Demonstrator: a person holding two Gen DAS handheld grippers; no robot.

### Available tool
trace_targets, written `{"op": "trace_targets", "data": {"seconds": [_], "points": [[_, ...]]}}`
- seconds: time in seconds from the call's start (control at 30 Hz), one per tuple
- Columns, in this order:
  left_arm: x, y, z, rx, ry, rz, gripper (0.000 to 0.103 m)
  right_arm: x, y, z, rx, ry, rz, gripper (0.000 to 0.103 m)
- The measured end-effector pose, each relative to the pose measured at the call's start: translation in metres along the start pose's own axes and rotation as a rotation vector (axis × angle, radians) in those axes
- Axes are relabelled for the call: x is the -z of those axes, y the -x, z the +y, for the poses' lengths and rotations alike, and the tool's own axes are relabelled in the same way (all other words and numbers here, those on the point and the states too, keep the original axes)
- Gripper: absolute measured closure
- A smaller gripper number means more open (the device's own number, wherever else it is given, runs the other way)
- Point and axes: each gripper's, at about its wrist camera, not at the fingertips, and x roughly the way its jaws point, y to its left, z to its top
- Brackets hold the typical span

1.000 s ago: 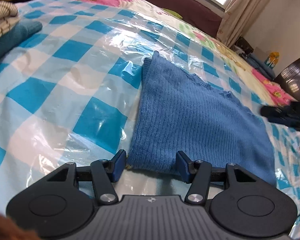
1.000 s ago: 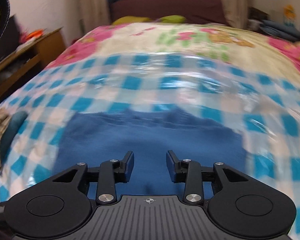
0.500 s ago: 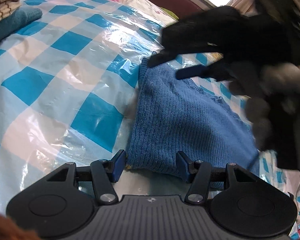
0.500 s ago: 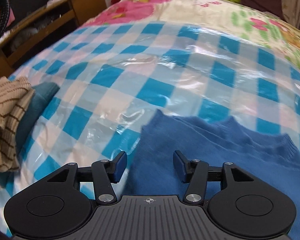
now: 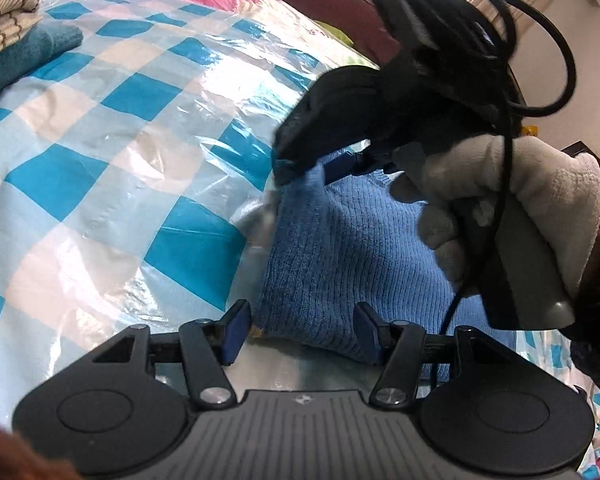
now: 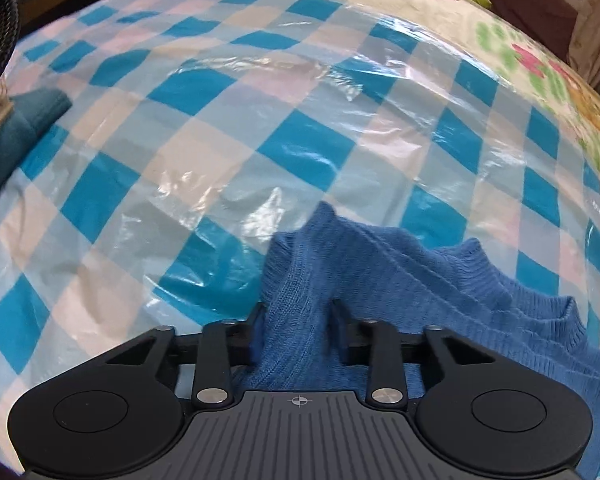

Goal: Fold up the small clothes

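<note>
A blue ribbed knit sweater (image 5: pixel 340 256) lies on a bed covered by a clear plastic sheet over a blue-and-white checked cloth (image 5: pixel 112 128). In the left wrist view the sweater fills the middle of the picture from 6 o'clock up toward 1 o'clock, its near hem just ahead of the left gripper (image 5: pixel 300 330). That gripper's blue-padded fingers (image 5: pixel 236 330) stand wide apart, released, with the sweater's near left corner lying between them but not pinched.

At 1 to 3 o'clock in the same view the right gripper (image 5: pixel 300 168) reaches in, held by a hand in a pale grey glove (image 5: pixel 512 208), with a black cable (image 5: pixel 540 64) looping above it. Its tips sit at the sweater's far left corner, where the knit is bunched and raised off the plastic.

In the right wrist view, the sweater (image 6: pixel 380 280) rises in a peaked fold from 6 o'clock toward the centre, and a thick wad of it sits clamped between the right gripper (image 6: pixel 296 332) fingers, which are clenched on the fabric. The ribbed neckline (image 6: pixel 540 300) runs off toward 4 o'clock.

A folded teal garment (image 5: pixel 24 56) with a beige striped knit (image 5: pixel 4 4) on top rests at 10 o'clock, well apart from the sweater. A floral quilt in pink, green and cream (image 6: pixel 480 12) covers the bed beyond the plastic, at 1 o'clock.
</note>
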Motion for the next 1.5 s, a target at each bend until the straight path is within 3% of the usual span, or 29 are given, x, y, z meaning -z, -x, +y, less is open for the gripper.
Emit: {"op": "trace_targets", "data": {"seconds": [0.1, 0.3, 0.4, 0.63, 0.67, 0.9, 0.97, 1.27, 1.37, 1.5], "points": [[0.0, 0.004, -0.001, -0.007, -0.003, -0.028, 0.037, 0.001, 0.006, -0.012, -0.033, -0.036, -0.011, 0.09], [0.002, 0.006, -0.005, -0.03, -0.037, -0.057, 0.025, 0.006, 0.026, -0.039, -0.11, -0.11, -0.06, 0.092], [0.003, 0.001, -0.012, -0.06, -0.08, -0.053, 0.023, 0.01, 0.036, -0.051, -0.14, -0.135, -0.083, 0.093], [-0.001, -0.015, -0.017, -0.09, -0.076, -0.056, 0.023, 0.023, 0.052, -0.082, -0.222, -0.221, -0.129, 0.093], [-0.002, -0.016, -0.02, -0.085, -0.083, -0.056, 0.025, 0.026, 0.053, -0.087, -0.232, -0.233, -0.133, 0.093], [-0.003, -0.017, -0.059, -0.026, -0.185, -0.057, 0.066, 0.043, 0.065, -0.127, -0.286, -0.322, -0.164, 0.093], [-0.004, -0.017, -0.074, 0.006, -0.22, -0.05, 0.073, 0.049, 0.071, -0.141, -0.299, -0.351, -0.178, 0.093], [0.004, -0.024, -0.16, 0.162, -0.424, -0.016, 0.075, 0.102, 0.107, -0.227, -0.327, -0.515, -0.286, 0.093], [0.019, -0.042, -0.188, 0.197, -0.49, 0.027, 0.075, 0.131, 0.11, -0.259, -0.316, -0.584, -0.316, 0.092], [0.047, -0.075, -0.215, 0.204, -0.573, 0.129, 0.075, 0.17, 0.086, -0.295, -0.327, -0.697, -0.266, 0.084]]}}
